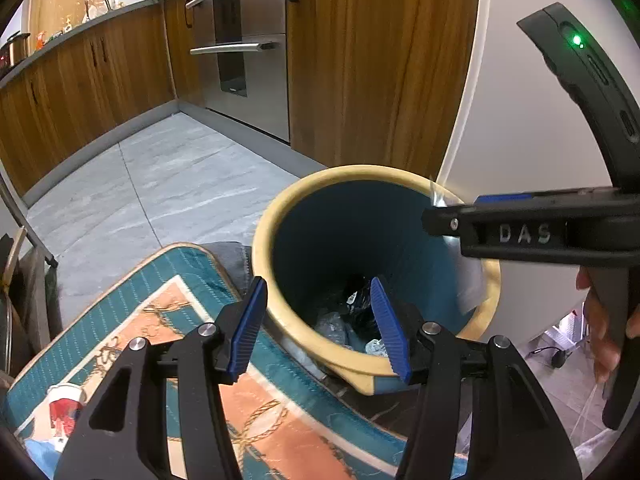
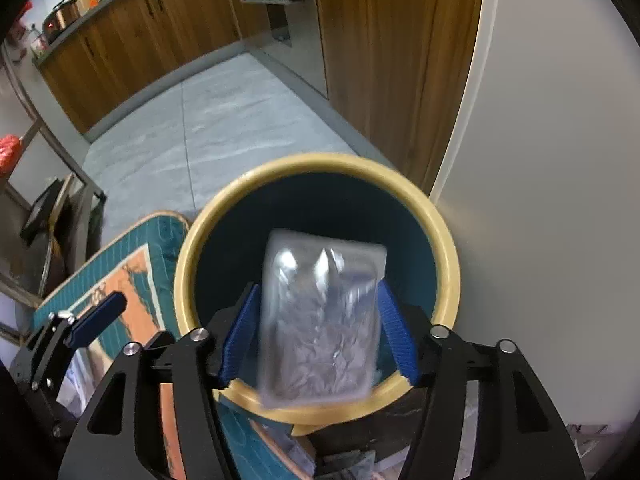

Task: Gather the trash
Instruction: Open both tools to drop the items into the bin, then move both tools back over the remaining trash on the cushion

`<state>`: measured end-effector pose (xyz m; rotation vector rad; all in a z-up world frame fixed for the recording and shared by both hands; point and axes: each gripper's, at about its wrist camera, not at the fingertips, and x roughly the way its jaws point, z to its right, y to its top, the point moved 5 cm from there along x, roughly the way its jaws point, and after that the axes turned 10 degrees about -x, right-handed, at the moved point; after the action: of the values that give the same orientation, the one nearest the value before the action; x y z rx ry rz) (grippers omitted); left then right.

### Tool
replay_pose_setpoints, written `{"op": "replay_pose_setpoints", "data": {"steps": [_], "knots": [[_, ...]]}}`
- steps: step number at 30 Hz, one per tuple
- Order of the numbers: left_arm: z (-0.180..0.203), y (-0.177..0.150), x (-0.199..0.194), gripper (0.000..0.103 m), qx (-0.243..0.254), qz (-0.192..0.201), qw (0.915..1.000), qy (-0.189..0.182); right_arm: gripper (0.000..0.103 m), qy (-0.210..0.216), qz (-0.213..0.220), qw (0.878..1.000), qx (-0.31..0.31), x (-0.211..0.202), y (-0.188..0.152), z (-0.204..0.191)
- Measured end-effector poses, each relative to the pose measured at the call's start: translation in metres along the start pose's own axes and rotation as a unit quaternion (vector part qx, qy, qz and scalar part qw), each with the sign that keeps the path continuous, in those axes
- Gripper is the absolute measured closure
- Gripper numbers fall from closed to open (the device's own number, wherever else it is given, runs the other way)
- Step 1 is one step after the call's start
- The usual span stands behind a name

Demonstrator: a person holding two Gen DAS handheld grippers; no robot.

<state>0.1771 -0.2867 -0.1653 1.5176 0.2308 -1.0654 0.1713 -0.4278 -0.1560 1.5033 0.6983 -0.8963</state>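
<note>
A blue trash bin with a yellow rim (image 1: 280, 216) (image 2: 448, 240) stands on the floor by a white wall, with crumpled trash (image 1: 352, 320) at its bottom. My right gripper (image 2: 318, 332) is open over the bin's mouth; a clear plastic packet (image 2: 320, 320) sits blurred between its spread blue fingers, apparently loose. In the left wrist view the right gripper (image 1: 440, 216) reaches over the bin's right rim, with the packet (image 1: 468, 280) blurred below it. My left gripper (image 1: 320, 324) is open and empty at the bin's near rim.
A table with a teal and orange cloth (image 1: 168, 320) is next to the bin, with a red and white paper cup (image 1: 64, 408) on it. Wooden cabinets (image 1: 380, 60), an oven (image 1: 248, 48) and grey tiled floor (image 1: 160, 184) lie beyond. A metal rack (image 2: 48, 184) stands at left.
</note>
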Motion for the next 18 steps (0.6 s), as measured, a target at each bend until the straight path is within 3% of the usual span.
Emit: {"op": "replay_pose_setpoints", "data": {"steps": [11,18], "knots": [[-0.019,0.0,-0.022,0.044,-0.004,0.01,0.9997,0.021,0.01,-0.001,0.056,0.998,-0.011,-0.026,0.015,-0.015],[-0.03,0.012,-0.075,0.03,-0.023,0.039,0.9985,0.03,0.005,-0.003,0.154,0.987,-0.055,-0.072,0.033,-0.042]]}}
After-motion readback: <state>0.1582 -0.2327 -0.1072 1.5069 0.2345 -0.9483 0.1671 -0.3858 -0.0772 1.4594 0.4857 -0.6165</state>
